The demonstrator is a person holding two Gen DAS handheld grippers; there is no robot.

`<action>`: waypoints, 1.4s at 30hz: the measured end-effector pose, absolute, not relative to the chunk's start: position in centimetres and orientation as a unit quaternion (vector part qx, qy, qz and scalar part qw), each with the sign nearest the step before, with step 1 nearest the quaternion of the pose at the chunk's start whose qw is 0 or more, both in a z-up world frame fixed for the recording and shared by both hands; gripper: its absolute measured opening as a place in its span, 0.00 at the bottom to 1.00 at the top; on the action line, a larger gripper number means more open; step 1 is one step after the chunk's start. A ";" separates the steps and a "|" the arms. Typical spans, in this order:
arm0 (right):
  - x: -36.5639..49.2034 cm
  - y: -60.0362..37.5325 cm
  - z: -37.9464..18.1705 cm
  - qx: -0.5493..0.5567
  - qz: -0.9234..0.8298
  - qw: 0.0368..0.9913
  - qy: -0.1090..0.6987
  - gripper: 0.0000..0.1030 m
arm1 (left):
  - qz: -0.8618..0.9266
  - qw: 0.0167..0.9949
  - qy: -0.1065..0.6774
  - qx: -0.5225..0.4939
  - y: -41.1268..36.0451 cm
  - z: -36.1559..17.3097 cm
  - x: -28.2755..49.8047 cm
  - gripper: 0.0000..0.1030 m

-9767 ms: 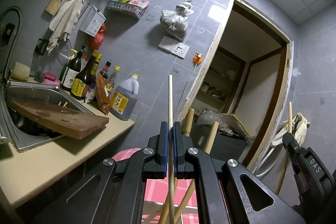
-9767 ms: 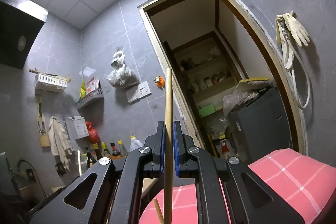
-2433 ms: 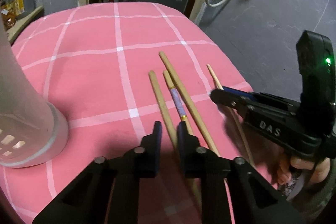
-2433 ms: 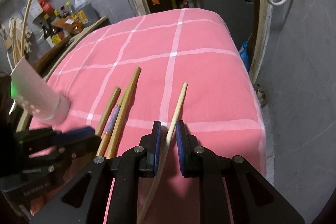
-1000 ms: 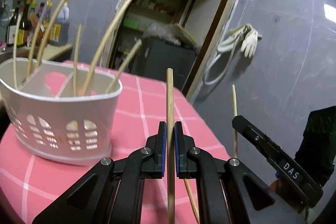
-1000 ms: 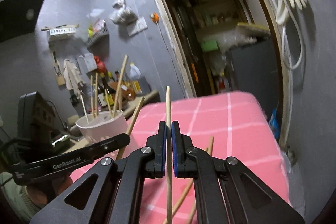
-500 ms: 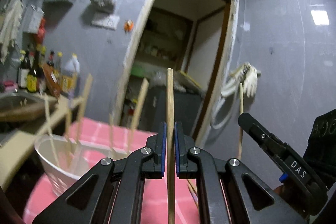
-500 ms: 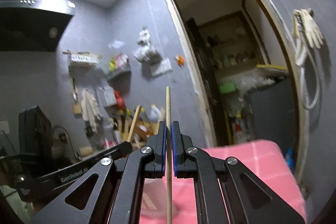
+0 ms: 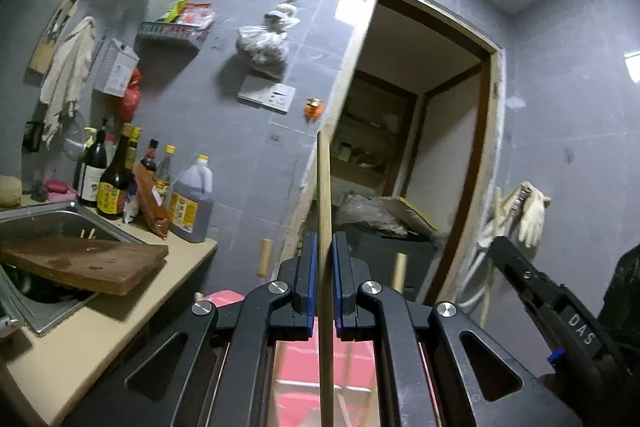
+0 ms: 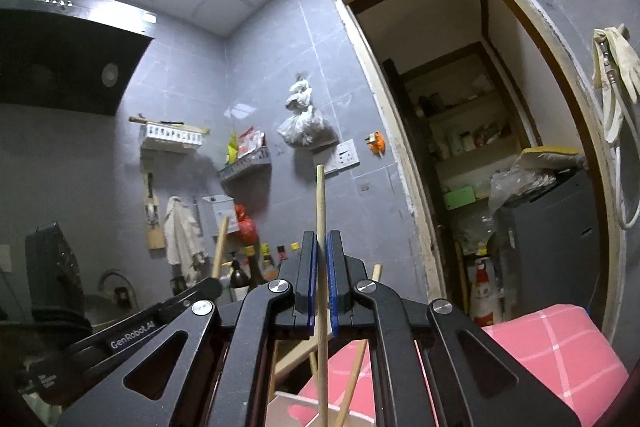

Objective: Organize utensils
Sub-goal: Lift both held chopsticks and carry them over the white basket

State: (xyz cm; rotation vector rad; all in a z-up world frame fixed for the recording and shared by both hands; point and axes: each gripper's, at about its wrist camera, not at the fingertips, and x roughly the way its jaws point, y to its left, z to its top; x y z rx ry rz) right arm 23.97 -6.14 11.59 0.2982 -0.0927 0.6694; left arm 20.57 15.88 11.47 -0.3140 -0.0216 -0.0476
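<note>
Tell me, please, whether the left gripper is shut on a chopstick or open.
Shut on it. In the left wrist view the left gripper has its blue pads against both sides of a wooden chopstick, which stands upright between them.

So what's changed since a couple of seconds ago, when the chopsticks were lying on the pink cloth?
Each gripper has picked one up: the left gripper now holds a wooden chopstick upright, the right gripper a thinner chopstick. Both were lifted off the pink cloth and tipped level. Both grips have stayed shut this last second.
</note>
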 end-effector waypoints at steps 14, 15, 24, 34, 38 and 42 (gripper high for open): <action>26.1 -4.9 8.7 0.131 0.299 0.944 -0.050 0.03 | 0.025 0.984 -0.053 -0.170 19.6 10.5 22.0 0.05; 26.2 -4.9 8.6 0.131 0.300 0.944 -0.047 0.03 | 0.026 0.983 -0.054 -0.172 19.8 10.5 22.0 0.05; 26.4 -5.0 8.3 0.136 0.299 0.944 -0.042 0.03 | 0.027 0.978 -0.070 -0.194 20.6 11.0 22.1 0.05; 26.6 -4.3 7.4 0.132 0.281 0.950 -0.041 0.03 | 0.055 0.973 -0.092 -0.204 20.1 9.1 21.8 0.05; 26.6 -4.1 6.9 0.131 0.274 0.952 -0.041 0.03 | 0.057 0.977 -0.085 -0.189 19.1 8.3 21.5 0.05; 26.3 -3.9 6.6 0.123 0.272 0.954 -0.041 0.03 | 0.050 0.982 -0.071 -0.169 17.9 7.5 21.5 0.05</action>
